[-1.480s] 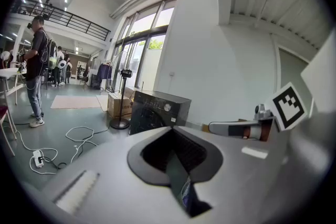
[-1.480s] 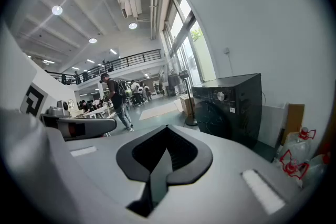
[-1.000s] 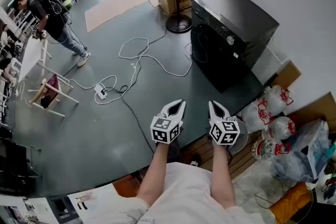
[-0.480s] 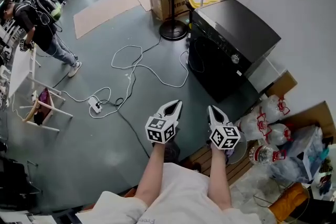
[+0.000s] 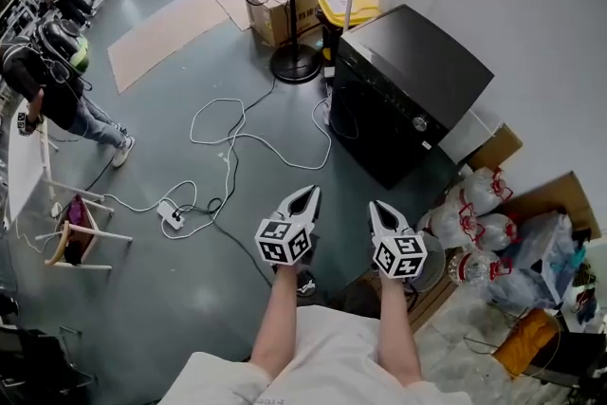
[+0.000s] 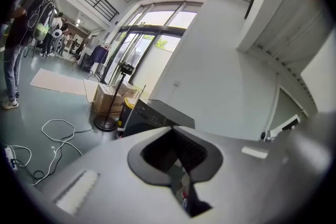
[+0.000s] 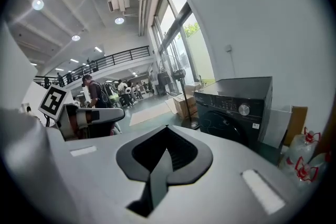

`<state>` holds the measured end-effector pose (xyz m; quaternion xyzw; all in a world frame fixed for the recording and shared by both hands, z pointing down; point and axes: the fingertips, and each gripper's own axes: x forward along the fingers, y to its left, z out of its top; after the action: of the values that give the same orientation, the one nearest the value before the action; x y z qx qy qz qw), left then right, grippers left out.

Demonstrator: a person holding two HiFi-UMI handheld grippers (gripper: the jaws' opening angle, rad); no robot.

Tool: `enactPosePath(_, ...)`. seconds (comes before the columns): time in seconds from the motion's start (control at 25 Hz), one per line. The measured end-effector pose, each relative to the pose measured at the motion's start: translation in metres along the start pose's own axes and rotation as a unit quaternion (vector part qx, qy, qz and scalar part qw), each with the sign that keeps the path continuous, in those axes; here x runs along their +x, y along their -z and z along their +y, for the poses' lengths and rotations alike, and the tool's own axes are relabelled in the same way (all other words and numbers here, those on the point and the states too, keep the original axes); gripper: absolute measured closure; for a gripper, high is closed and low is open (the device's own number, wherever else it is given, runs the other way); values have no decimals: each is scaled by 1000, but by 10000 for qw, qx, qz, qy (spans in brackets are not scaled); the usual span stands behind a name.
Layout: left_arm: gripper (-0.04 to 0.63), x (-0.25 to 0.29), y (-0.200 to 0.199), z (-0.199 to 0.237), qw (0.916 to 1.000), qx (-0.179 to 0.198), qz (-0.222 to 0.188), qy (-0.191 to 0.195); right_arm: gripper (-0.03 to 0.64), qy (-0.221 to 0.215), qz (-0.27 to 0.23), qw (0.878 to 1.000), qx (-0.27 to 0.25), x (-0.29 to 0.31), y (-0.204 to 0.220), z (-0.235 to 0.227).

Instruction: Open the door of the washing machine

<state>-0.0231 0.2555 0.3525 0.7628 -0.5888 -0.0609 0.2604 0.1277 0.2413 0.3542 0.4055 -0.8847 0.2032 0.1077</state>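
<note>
Against the white wall, ahead and to your right, stands the dark washing machine (image 5: pixel 413 81). Its round door (image 5: pixel 365 114) faces the open floor (image 5: pixel 190 232) and reads as closed, flush with the front. The control knob (image 5: pixel 418 123) sits on the panel above the door, at the end nearer the bags.

Left tool (image 5: pixel 308 196): clenched, with nothing between the jaws; its own view shows the two pads meeting. Right tool (image 5: pixel 377 209): likewise clenched and empty. You hold both side by side in front of your body, pointed toward the machine and well apart from it. Judgement: a carry posture for the approach, since closed jaws snag nothing on the way.

Task status: not begun at the door, no contact with the machine.

The right tool's view has the door nearly straight ahead, so that side looks better placed for the pull. Handle or recess: cannot make it out in any view, dark on dark.

Watch:
- A white cable (image 5: pixel 242 133) loops across the floor near the machine's front.
- Tied bags (image 5: pixel 469 209) sit just beside its near corner.
- A fan stand (image 5: pixel 294 62) stands near its far side.

The door needs swing room on the floor side, so come in where you won't block it. The jaws must part before any grip on the door edge.
</note>
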Motion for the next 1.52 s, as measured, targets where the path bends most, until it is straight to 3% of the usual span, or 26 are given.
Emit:
enactPosePath(0.32,540,24,8,28,9994,142,296,-55,615,69,132,9996,250,52,4,-28)
enactPosePath(0.44,540,40,-6,54,9985,385,335,-183,615,-72,107,9996,269,89,-6,-34)
enactPosePath(0.6,540,87,-27,80,9966,589,492,-292,615,-112,23,9987,491,143,-28,-59)
enactPosePath(0.96,540,211,-71,94,9912,977,868,-219,615,-430,14,9974,584,236,-81,-127)
enactPosePath(1.32,540,279,-77,120,9885,953,1162,-158,615,-292,123,9977,606,284,-98,-177)
enactPosePath(1.52,538,324,-76,137,9823,1136,1471,215,615,20,417,9982,441,313,-96,-199)
